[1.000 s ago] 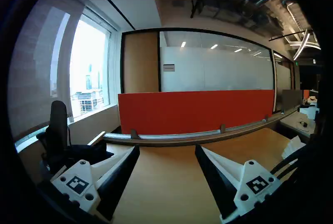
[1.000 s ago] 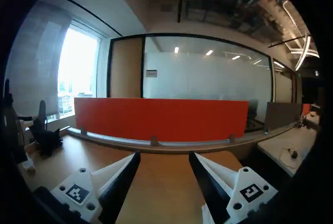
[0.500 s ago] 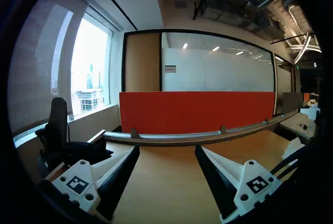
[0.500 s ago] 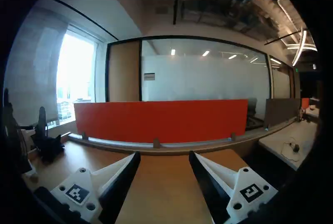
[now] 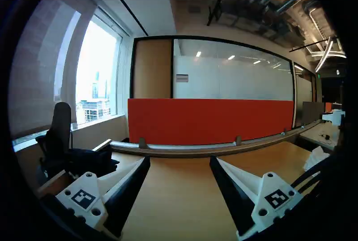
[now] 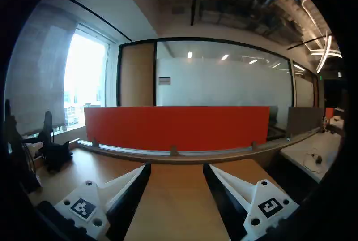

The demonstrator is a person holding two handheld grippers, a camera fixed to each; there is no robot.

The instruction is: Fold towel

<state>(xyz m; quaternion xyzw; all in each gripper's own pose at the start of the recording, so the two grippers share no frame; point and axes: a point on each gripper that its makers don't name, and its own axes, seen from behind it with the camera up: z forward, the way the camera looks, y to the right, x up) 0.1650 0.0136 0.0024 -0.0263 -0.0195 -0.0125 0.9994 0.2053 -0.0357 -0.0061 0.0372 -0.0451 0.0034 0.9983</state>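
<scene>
- towel [image 5: 314, 157], if that's what the white crumpled heap is: at the counter's [image 5: 179, 196] right edge in left gripper view; can't tell for sure.
- left gripper [image 5: 179, 157]: jaws wide apart, nothing btwn them, over the wood counter.
- right gripper [image 6: 176, 165]: jaws apart too, holding nothing, over the counter.
- orange divider [image 5: 210, 121] along the counter's back edge.
- black chair [image 5: 60, 131] at left by the window [image 5: 96, 84].

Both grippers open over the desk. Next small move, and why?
Probably pitch both down: left gripper and right gripper face the orange divider, jaws apart over the wood desk. The white thing at the left gripper view's right edge may be the towel.
</scene>
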